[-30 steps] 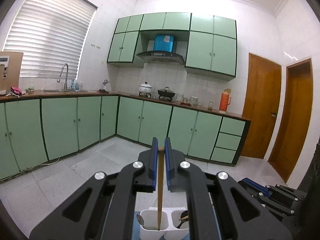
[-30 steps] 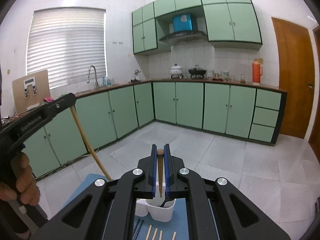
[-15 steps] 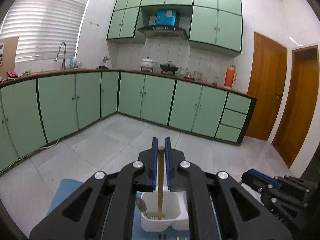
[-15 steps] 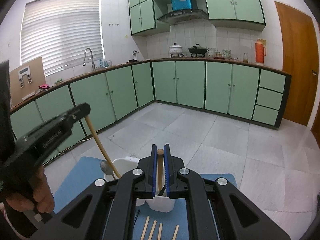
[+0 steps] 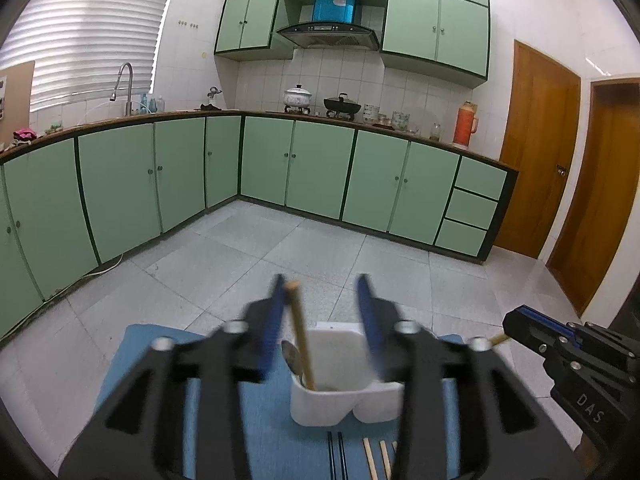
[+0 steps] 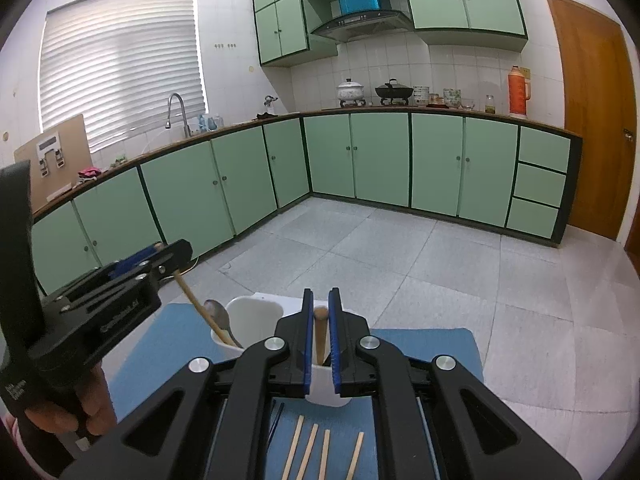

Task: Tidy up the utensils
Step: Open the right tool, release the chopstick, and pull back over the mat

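left hand-held gripper (image 5: 320, 308) newly apart; chopstick (image 5: 302, 344) in holder (image 5: 340, 400)

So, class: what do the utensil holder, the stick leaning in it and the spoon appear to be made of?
Utensil holder: probably plastic; smooth, matte white, with rounded moulded corners.
Stick: looks like wood or bamboo; pale tan, dull, unpainted.
Spoon: likely metal; its grey bowl shines.
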{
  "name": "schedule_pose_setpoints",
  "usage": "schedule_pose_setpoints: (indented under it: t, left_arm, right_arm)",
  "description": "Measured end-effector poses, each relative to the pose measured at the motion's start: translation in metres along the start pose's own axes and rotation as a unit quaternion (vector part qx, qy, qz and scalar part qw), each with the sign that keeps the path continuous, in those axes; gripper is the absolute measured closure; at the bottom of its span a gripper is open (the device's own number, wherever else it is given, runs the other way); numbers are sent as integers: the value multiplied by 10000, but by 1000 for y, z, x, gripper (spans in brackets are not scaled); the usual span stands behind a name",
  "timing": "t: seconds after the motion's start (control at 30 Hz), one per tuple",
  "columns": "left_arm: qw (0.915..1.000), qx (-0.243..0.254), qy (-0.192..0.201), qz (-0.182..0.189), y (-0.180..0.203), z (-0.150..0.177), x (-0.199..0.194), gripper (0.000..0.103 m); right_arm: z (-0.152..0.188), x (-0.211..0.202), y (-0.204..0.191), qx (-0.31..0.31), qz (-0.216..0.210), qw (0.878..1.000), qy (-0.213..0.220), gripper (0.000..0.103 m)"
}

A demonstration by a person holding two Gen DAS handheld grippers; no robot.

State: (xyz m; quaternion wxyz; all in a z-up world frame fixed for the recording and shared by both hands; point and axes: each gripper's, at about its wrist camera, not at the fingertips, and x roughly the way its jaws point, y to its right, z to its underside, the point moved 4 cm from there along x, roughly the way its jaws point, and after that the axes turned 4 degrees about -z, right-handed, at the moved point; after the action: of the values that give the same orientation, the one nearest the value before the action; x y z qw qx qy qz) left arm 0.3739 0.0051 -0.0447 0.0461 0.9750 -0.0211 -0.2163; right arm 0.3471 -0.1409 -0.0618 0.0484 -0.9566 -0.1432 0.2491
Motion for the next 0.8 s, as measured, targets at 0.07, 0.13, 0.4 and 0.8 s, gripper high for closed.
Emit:
schedule_pose_setpoints:
  t: [0.07,0.13,0.4,0.8]
  left_arm:
    - [10000,31,4,7,-1,2,-6,55]
    - [10000,42,29,-9,-4,4,-13,48]
    - [9999,-11,111,-47,-15,16,-49,26]
    - [9989,272,-383,-82,-21,89,-96,15]
  right_arm:
    - [2,-4,1,14,-14,10000,12,89]
    - [3,-10,3,54,20,10000,48,73]
    - [13,-49,9,138,278,9987,412,39]
    - [84,-86,9,299,441,9984,170,27]
